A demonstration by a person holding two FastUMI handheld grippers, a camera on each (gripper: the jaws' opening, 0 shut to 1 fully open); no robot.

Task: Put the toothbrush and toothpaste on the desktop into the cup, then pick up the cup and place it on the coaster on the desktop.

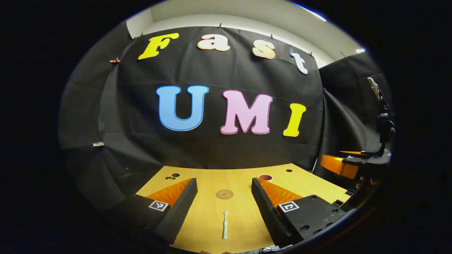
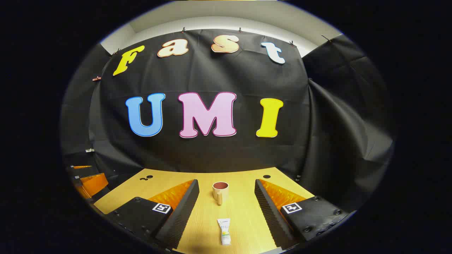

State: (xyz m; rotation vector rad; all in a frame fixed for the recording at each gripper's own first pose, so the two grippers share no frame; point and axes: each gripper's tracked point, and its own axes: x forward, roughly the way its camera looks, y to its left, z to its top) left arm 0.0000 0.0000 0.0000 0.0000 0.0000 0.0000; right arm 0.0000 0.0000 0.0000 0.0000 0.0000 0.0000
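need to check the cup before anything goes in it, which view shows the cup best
The right gripper view: the cup stands upright on the desk, whole, between the open right tongs, beyond the toothpaste. In the left gripper view just its rim peeks above a finger of the left tongs.

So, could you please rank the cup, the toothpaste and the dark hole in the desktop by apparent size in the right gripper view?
1. Toothpaste and cup: alike, and the toothpaste is nearer, so unranked.
2. Hole: smallest, though farthest.
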